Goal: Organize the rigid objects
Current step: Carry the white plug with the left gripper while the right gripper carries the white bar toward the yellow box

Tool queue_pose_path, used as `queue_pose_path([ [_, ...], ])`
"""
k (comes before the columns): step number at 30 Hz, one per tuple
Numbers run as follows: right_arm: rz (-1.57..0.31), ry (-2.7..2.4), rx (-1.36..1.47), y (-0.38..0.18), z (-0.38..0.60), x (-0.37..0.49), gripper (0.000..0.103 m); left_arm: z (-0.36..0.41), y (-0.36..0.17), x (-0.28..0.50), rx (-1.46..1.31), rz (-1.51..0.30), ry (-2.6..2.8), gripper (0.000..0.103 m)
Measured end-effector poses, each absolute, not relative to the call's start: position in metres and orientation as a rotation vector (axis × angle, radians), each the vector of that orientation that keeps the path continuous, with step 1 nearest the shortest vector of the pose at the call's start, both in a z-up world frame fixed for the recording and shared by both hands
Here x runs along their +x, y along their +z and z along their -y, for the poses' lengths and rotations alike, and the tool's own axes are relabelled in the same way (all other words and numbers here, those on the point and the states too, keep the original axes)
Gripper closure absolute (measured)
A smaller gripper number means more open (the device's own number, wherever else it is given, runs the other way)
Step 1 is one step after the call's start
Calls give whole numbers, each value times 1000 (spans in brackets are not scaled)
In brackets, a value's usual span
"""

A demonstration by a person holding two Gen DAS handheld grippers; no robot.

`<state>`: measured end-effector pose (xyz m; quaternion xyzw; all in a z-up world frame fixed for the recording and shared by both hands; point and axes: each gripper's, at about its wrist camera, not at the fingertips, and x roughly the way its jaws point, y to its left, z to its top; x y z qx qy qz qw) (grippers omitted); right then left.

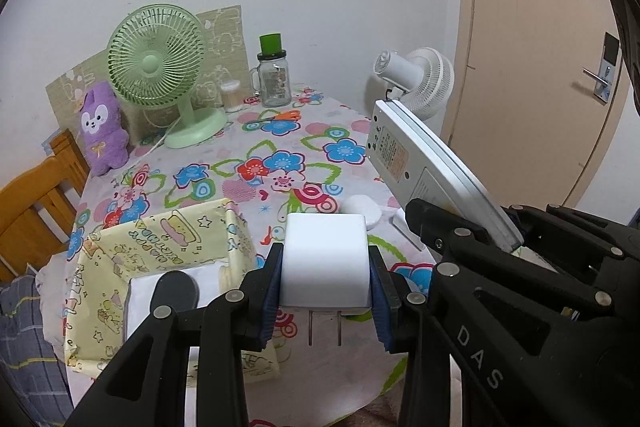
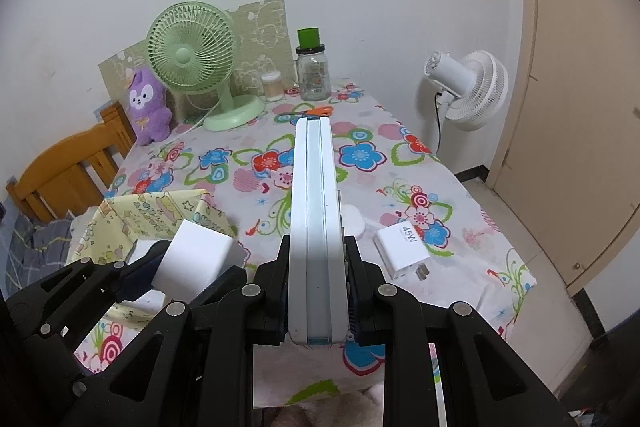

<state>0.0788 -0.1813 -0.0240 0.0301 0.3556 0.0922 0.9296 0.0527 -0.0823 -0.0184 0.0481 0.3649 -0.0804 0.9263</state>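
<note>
White charger [image 1: 325, 259] clamped between left jaws; remote [image 2: 314, 227] between right jaws.

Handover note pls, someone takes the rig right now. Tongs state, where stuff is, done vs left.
Left tongs: shut on the white charger, prongs toward the camera, held just right of the yellow box.
Right tongs: shut on the white remote, edge-on, lifted over the table.
Done: one white item appears to lie in the box already.
Left: box both held items; the 45W charger and the round white pad sit on the tablecloth.
</note>
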Motion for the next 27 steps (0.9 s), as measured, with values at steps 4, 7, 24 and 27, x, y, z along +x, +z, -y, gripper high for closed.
queue_pose_path([
  [4,-727,193,55,-22,174,79,78,75,-17,52,96,-746,-158,63],
  [7,-724,198,52,-21,167,80,78,69,-16,53,95,-745,-152,63],
  [24,-719,240,13,-18,125,87,78,28,-14,56,57,-737,-114,63],
  [27,-714,252,2,-15,116,89,78,19,-12,57,51,-731,-103,63],
])
